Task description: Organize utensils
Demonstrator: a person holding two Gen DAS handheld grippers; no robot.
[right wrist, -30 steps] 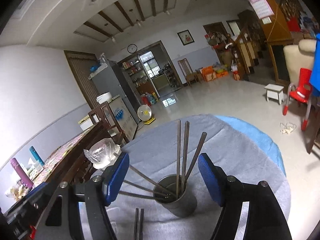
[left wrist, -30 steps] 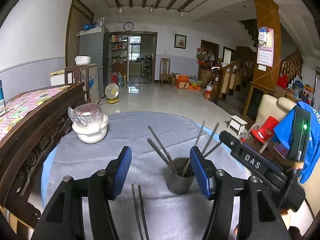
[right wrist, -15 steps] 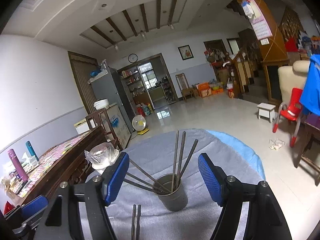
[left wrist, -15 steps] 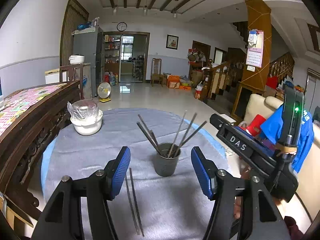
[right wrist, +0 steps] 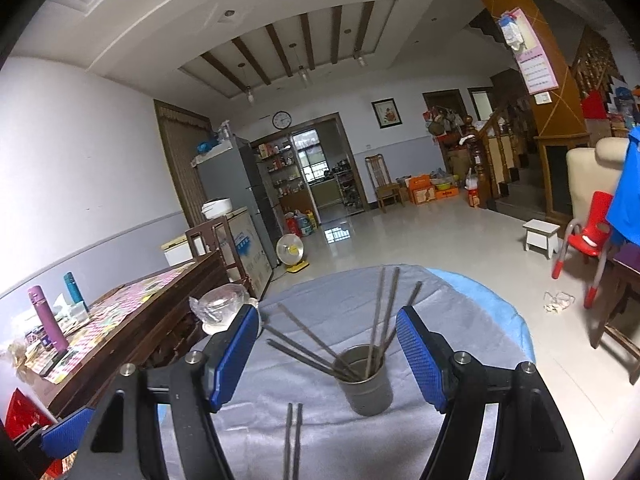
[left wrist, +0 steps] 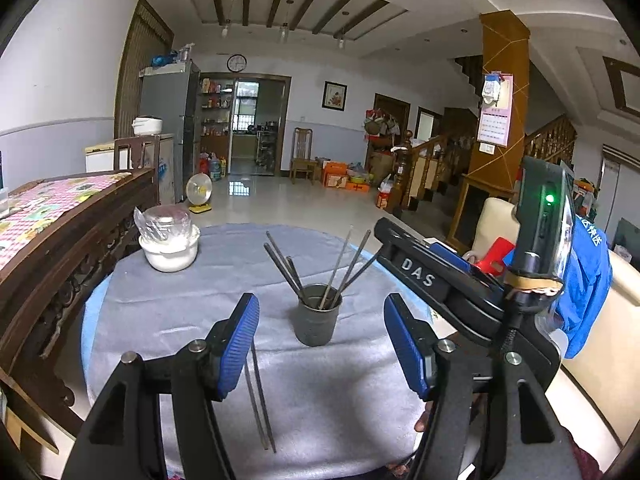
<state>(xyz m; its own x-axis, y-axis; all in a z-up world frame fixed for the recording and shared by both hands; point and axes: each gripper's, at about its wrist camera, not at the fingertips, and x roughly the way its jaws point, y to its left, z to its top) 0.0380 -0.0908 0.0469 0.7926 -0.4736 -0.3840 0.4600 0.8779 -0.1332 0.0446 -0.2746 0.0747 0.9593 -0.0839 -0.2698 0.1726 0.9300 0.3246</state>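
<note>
both grippers, left (left wrist: 322,346) and right (right wrist: 327,354), gape with nothing between; metal cup (left wrist: 318,314) holds about six chopsticks (left wrist: 334,266); loose pair (left wrist: 260,396) lies on the cloth.

left gripper (left wrist: 320,344): jaws wide apart, holding nothing | right gripper (right wrist: 326,354): same
</note>
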